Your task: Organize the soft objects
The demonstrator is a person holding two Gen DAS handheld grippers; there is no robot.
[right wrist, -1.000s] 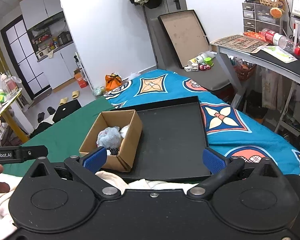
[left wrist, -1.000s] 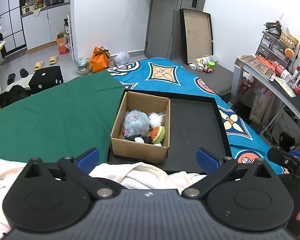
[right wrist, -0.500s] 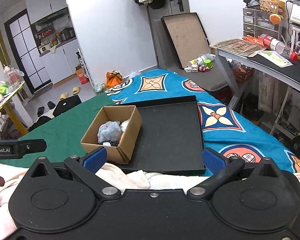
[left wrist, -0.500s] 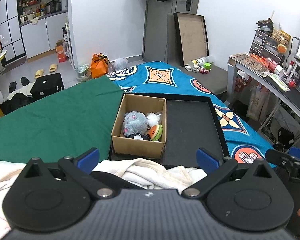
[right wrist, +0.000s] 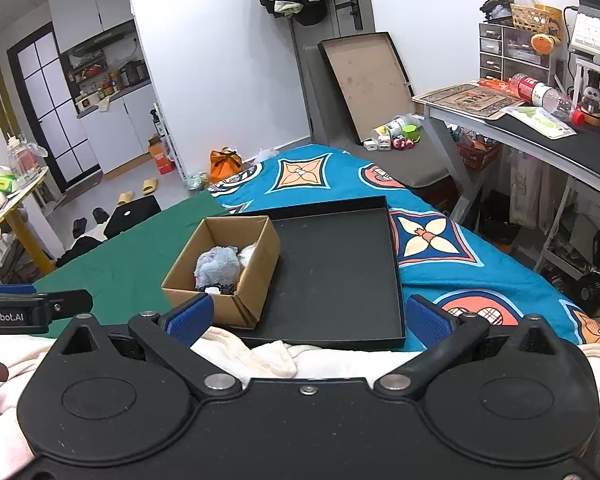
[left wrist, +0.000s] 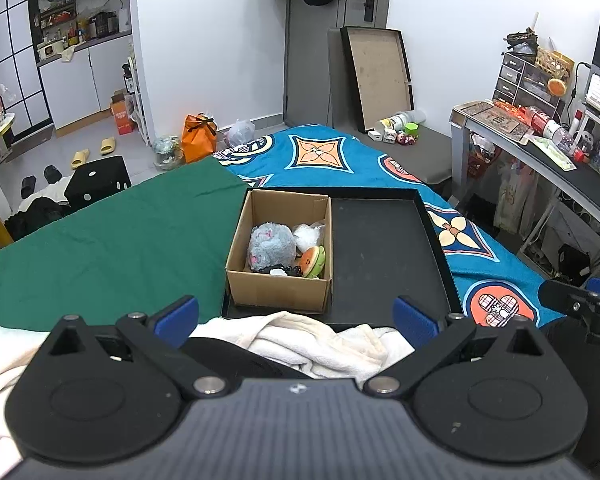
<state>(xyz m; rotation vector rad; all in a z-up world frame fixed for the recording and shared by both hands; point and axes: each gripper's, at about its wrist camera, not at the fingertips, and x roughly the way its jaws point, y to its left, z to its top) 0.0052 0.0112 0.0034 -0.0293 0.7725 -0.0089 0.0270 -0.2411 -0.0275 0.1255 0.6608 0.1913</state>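
Fingers (left wrist: 414, 316) of left gripper (left wrist: 296, 318) spread wide, holding nothing, poised above cream blanket (left wrist: 316, 340). Fingers (right wrist: 428, 318) of right gripper (right wrist: 308, 318) likewise spread wide, gripping nothing, over same blanket.

Landmark: black tray (left wrist: 384, 248) lying flat on bed (left wrist: 100, 248). Under and left of tray, green cover; under and right of tray, blue patterned spread (left wrist: 340, 160). Far right of tray, grey bench (left wrist: 540, 152) crowded with drawers, bottle and papers. Beyond tray, grey door with clothes hung on it, and second tray (left wrist: 380, 76) leaning upright against wall. Far left of tray, kitchen with white cabinets; on floor between, orange bag (left wrist: 198, 138) and yellow slippers.

Inside tray, against its left wall: open cardboard box (left wrist: 280, 292). Inside box: grey plush toy (left wrist: 270, 246) at left, white bagged item (left wrist: 310, 234) behind right, orange-and-green plush (left wrist: 314, 262) at near right, small black-and-white toy (left wrist: 280, 270) at front. Rest of tray floor bare.
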